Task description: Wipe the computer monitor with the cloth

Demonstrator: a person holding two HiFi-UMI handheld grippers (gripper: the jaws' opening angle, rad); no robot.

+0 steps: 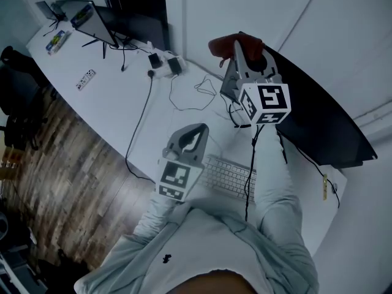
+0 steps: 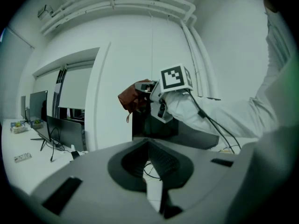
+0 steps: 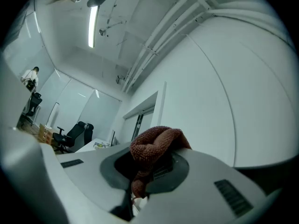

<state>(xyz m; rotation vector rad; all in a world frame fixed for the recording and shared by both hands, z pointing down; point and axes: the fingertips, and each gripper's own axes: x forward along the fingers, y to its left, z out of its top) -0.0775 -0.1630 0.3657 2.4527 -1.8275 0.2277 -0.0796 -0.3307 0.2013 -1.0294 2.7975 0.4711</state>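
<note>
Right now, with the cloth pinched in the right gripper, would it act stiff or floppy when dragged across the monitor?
Probably floppy: the cloth bunches into soft folds above the right gripper and a tail droops between the jaws. Its nubby pile would likely drag on the monitor rather than slip.

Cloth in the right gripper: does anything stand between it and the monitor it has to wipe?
Nothing visible does. The right gripper holds the cloth up at the monitor's upper edge, with no object between them. The left gripper is lower, near the keyboard, away from the cloth.
</note>
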